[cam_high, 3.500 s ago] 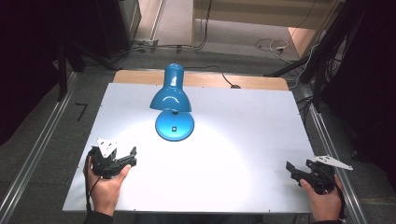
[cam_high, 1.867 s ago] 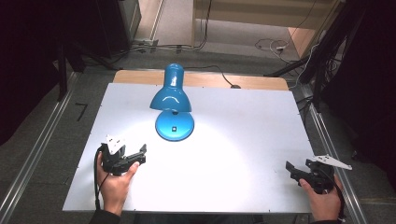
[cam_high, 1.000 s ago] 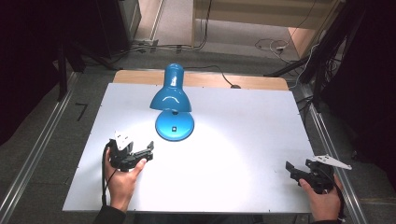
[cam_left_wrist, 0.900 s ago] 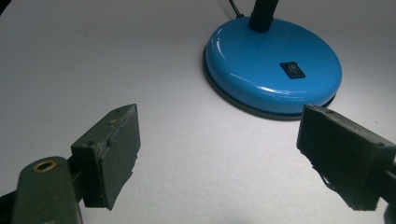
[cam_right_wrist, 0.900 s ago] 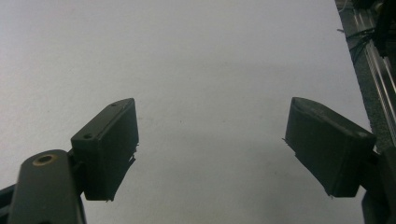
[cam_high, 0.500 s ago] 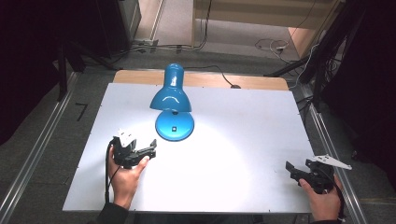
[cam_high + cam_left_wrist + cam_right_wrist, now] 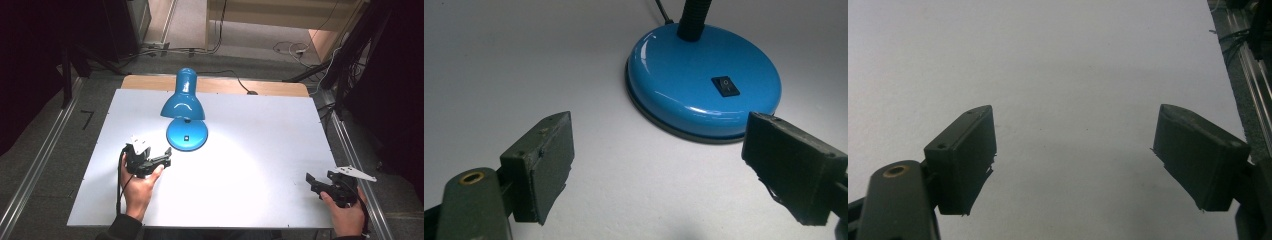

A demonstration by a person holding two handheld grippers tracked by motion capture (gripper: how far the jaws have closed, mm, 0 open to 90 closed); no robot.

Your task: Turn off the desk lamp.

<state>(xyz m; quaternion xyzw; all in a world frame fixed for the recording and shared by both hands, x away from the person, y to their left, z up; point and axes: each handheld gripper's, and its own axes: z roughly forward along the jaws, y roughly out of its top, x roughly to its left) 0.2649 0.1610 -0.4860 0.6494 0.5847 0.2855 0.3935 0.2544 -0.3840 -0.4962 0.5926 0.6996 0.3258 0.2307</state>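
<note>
A blue desk lamp (image 7: 184, 102) stands lit at the back middle of the white table (image 7: 260, 130), its shade bent over its round base (image 7: 187, 134). The base (image 7: 704, 87) carries a small black rocker switch (image 7: 725, 86). My left gripper (image 7: 161, 160) is open, just left and in front of the base, pointing at it; in the left gripper view (image 7: 659, 170) the jaws stand wide apart with nothing between them. My right gripper (image 7: 314, 182) rests open near the table's front right corner, and in the right gripper view (image 7: 1075, 165) bare table lies between its jaws.
The lamp's black cord (image 7: 240, 85) runs off the table's back edge (image 7: 215, 85). Metal rails (image 7: 357, 160) flank the table on both sides. Cables (image 7: 295, 50) lie on the floor behind.
My left gripper has moved from the table's front left toward the lamp base, forward and to the right. The right gripper has stayed in place.
</note>
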